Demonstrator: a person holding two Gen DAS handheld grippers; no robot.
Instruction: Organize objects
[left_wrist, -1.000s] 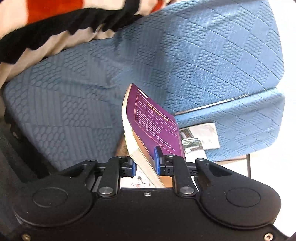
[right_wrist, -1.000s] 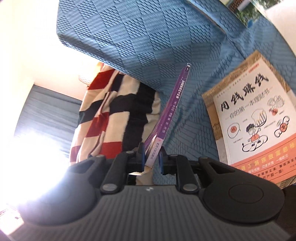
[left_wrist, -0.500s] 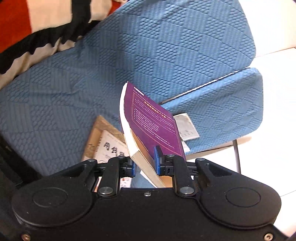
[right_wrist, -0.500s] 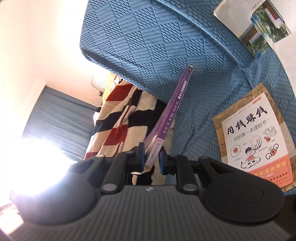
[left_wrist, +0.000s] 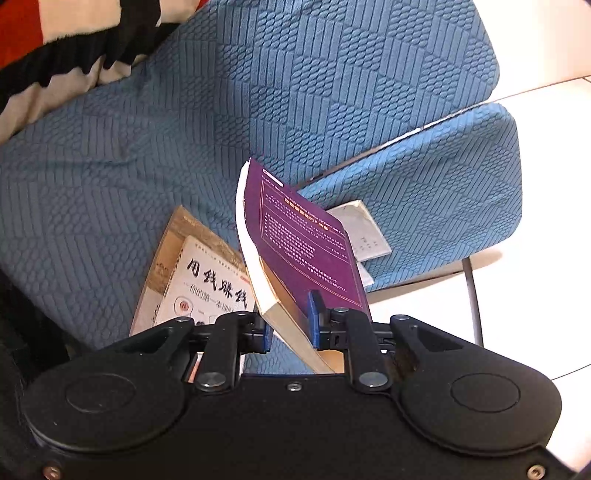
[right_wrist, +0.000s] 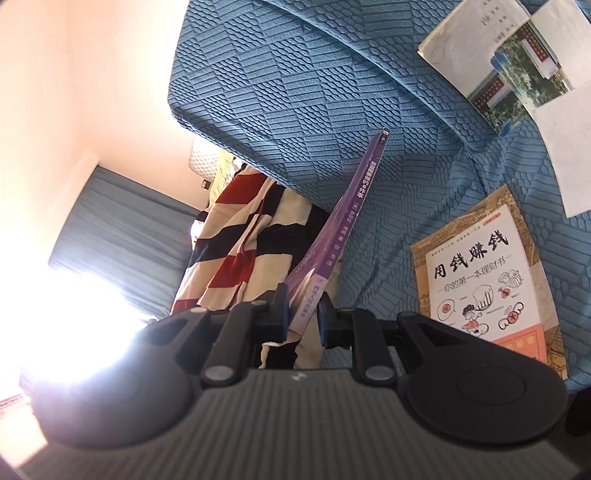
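Both grippers hold one purple book above a blue textured couch. In the left wrist view my left gripper (left_wrist: 290, 325) is shut on the purple book (left_wrist: 306, 251), its back cover facing up and page edges to the left. In the right wrist view my right gripper (right_wrist: 303, 314) is shut on the same purple book (right_wrist: 347, 218), seen along its spine. A white and orange book (left_wrist: 207, 284) lies flat on the couch seat below; it also shows in the right wrist view (right_wrist: 480, 273).
The blue couch (left_wrist: 258, 103) fills the view. A red, black and cream striped blanket (right_wrist: 240, 243) lies on it. Booklets and papers (right_wrist: 509, 62) lie on the cushion near the couch edge, also in the left wrist view (left_wrist: 365, 232). White tile floor (left_wrist: 546, 184) lies beyond.
Both grippers have lifted the purple book up and away from the couch. More of the seat, the white and orange book and the booklets have come into view.
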